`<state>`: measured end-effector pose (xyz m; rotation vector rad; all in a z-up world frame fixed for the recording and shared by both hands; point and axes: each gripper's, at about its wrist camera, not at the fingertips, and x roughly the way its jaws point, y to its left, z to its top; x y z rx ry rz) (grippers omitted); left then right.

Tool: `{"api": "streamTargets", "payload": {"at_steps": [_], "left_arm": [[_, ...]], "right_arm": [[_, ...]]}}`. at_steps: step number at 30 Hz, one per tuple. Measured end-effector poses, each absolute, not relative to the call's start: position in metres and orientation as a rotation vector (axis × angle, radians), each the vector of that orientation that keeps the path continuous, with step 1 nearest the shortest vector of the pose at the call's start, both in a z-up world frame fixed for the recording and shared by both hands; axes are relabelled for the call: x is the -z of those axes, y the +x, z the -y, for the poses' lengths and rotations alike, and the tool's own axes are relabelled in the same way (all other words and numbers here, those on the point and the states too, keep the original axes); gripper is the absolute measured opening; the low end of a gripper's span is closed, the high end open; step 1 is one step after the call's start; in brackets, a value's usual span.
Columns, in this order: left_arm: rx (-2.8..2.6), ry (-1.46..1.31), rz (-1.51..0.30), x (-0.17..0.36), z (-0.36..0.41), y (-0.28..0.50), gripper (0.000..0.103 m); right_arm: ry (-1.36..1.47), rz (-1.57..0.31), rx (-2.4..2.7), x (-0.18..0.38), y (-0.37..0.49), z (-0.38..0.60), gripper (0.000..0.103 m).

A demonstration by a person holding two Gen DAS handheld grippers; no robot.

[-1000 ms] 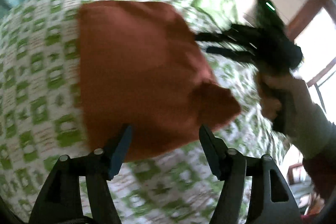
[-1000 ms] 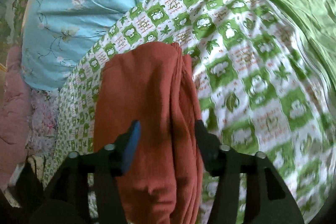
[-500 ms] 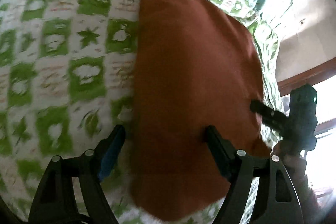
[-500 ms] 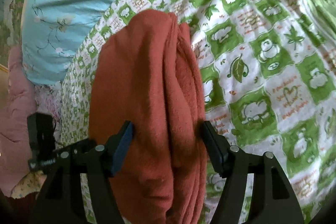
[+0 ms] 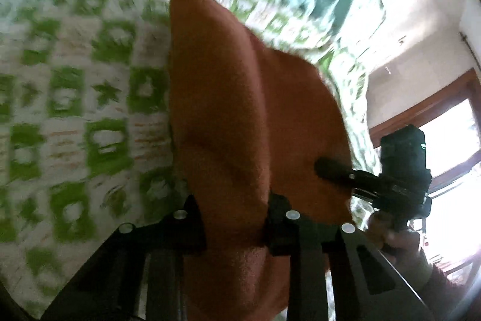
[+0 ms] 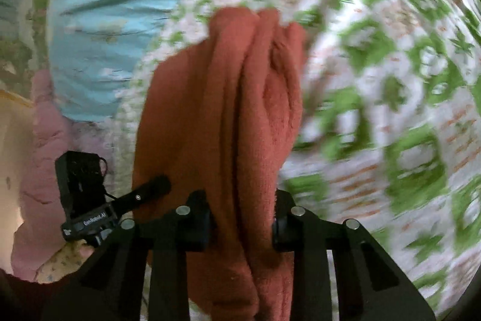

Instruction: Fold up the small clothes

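Note:
A rust-orange fleece garment (image 5: pixel 234 116) lies folded on the green-and-white patterned bedspread (image 5: pixel 75 98). My left gripper (image 5: pixel 236 226) is shut on its near edge, the cloth bunched between the jaws. In the right wrist view the garment (image 6: pixel 228 116) shows several stacked folds, and my right gripper (image 6: pixel 242 226) is shut on that thick edge. Each gripper shows in the other's view: the right one (image 5: pixel 333 170) at the garment's right side, the left one (image 6: pixel 150 188) at its left side.
A light blue floral quilt (image 6: pixel 114 5) lies at the far side of the bed. A pink cushion (image 6: pixel 51 140) sits to the left in the right wrist view. A window and wooden frame (image 5: pixel 445 134) are beyond the bed's right edge.
Both grippers have closed on the garment's near edge; half a second ago both stood open around it. The cloth now bunches and lifts between the jaws, and the views are blurred by motion.

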<state>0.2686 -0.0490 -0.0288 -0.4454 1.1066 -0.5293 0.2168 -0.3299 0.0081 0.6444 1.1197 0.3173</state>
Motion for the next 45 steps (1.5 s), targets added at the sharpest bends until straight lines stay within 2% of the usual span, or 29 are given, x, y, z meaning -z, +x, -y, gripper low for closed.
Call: {"api": "streamTargets", "payload": {"at_steps": [4, 8, 15, 20, 23, 26, 28, 30, 34, 37, 39, 43, 45], "left_arm": [[0.467, -0.444, -1.046, -0.005, 0.008, 0.235, 0.026], [0.346, -0.465, -1.044, -0.013, -0.050, 0.200, 0.026], [0.169, -0.520, -1.050, 0.001, -0.135, 0.140, 0.026], [0.123, -0.518, -1.081, 0.029, -0.146, 0.134, 0.027], [0.105, -0.485, -1.105, 0.041, -0.141, 0.138, 0.031], [0.107, -0.494, -1.122, 0.051, -0.140, 0.141, 0.042], [0.105, -0.515, -1.140, 0.055, -0.143, 0.144, 0.052], [0.093, -0.529, -1.152, 0.052, -0.149, 0.144, 0.056], [0.032, -0.525, -1.117, 0.035, -0.168, 0.137, 0.066], [0.000, -0.536, -1.094, 0.028, -0.178, 0.140, 0.066], [-0.025, -0.532, -1.086, 0.025, -0.179, 0.147, 0.066], [-0.056, -0.528, -1.078, 0.022, -0.178, 0.159, 0.066], [-0.062, -0.524, -1.083, 0.023, -0.177, 0.165, 0.066]], "right_arm": [[0.619, -1.117, -0.451, -0.021, 0.214, 0.278, 0.029], [0.593, -1.147, -0.589, -0.014, 0.216, 0.214, 0.029], [0.493, -1.229, -0.740, 0.014, 0.226, 0.116, 0.029], [0.469, -1.273, -0.732, 0.029, 0.229, 0.098, 0.030], [0.440, -1.299, -0.698, 0.038, 0.226, 0.101, 0.030], [0.441, -1.304, -0.680, 0.045, 0.227, 0.110, 0.035], [0.448, -1.307, -0.662, 0.048, 0.226, 0.116, 0.042], [0.466, -1.311, -0.639, 0.046, 0.225, 0.123, 0.045], [0.418, -1.227, -0.541, 0.017, 0.220, 0.136, 0.048], [0.386, -1.128, -0.526, -0.010, 0.218, 0.135, 0.048], [0.368, -1.110, -0.548, -0.018, 0.221, 0.127, 0.045], [0.364, -1.148, -0.564, -0.008, 0.236, 0.107, 0.027], [0.353, -1.169, -0.553, 0.001, 0.242, 0.101, 0.027]]}}
